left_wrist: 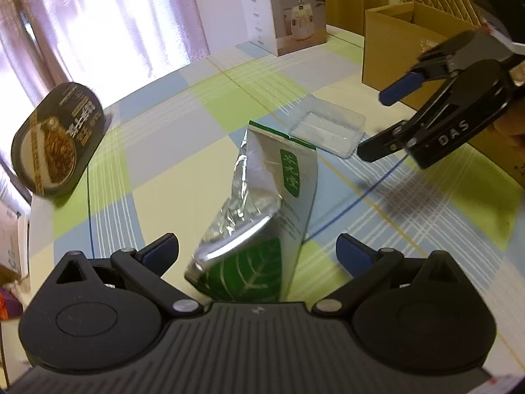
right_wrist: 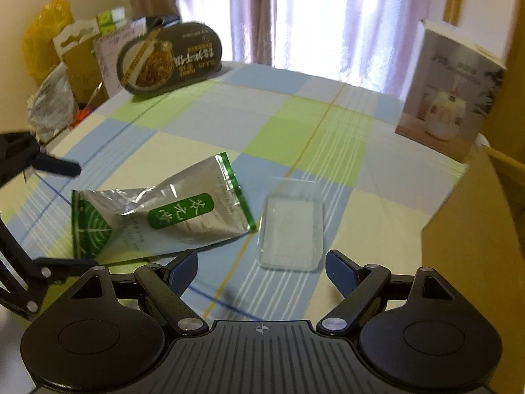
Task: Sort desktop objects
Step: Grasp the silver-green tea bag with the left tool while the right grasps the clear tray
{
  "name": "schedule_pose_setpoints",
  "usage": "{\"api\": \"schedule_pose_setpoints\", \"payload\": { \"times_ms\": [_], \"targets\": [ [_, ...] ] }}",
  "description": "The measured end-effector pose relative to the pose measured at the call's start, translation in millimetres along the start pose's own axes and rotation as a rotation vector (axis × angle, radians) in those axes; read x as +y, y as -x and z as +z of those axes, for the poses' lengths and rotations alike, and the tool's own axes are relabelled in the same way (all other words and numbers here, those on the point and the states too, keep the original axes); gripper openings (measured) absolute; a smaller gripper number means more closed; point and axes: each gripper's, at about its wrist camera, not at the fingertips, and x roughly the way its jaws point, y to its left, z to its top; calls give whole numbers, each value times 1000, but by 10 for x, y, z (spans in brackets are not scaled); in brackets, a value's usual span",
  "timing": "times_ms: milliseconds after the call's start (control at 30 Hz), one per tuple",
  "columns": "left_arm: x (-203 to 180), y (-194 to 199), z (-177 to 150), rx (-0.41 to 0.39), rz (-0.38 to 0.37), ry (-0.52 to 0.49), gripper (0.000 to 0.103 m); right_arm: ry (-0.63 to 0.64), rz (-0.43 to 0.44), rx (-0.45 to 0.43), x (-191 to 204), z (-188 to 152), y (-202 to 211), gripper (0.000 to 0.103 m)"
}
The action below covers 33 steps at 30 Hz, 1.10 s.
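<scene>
A silver and green foil pouch (left_wrist: 262,203) lies on the checked tablecloth (left_wrist: 170,161), its near end between the fingers of my open left gripper (left_wrist: 257,252), touching neither pad. Just beyond the pouch sits a clear plastic tray (left_wrist: 328,128). My right gripper (left_wrist: 380,121) hovers open at the right, close to that tray. In the right wrist view the tray (right_wrist: 290,229) lies just ahead of the open right gripper (right_wrist: 262,269), with the pouch (right_wrist: 164,213) to its left. One finger (right_wrist: 59,164) of the left gripper shows at the left edge.
A dark oval noodle bowl (left_wrist: 59,138) stands tilted at the table's far left edge. A white product box (left_wrist: 285,10) stands at the back. An open cardboard box (left_wrist: 410,42) sits on the right, behind the right gripper. Bags and packets (right_wrist: 52,98) pile up beside the table.
</scene>
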Motion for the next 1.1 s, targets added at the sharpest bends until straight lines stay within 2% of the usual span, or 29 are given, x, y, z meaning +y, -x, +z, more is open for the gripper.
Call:
{"api": "schedule_pose_setpoints", "payload": {
  "times_ms": [133, 400, 733, 833, 967, 1067, 1100],
  "targets": [
    [82, -111, 58, 10, -55, 5, 100, -5, -2, 14, -74, 72, -156, 82],
    [219, -331, 186, 41, -98, 3, 100, -5, -6, 55, -169, 162, -416, 82],
    [229, -606, 369, 115, -158, -86, 100, 20, 21, 80, -210, 180, -571, 81],
    [258, -688, 393, 140, -179, -77, 100, 16, 26, 88, -228, 191, -608, 76],
    [255, -756, 399, 152, -173, -68, 99, -6, 7, 83, -260, 195, -615, 56],
    [247, -793, 385, 160, -175, -57, 98, -10, -1, 79, -260, 180, -602, 55],
    [244, -805, 379, 165, -173, -54, 94, -10, -6, 80, -255, 169, -591, 55]
  ]
}}
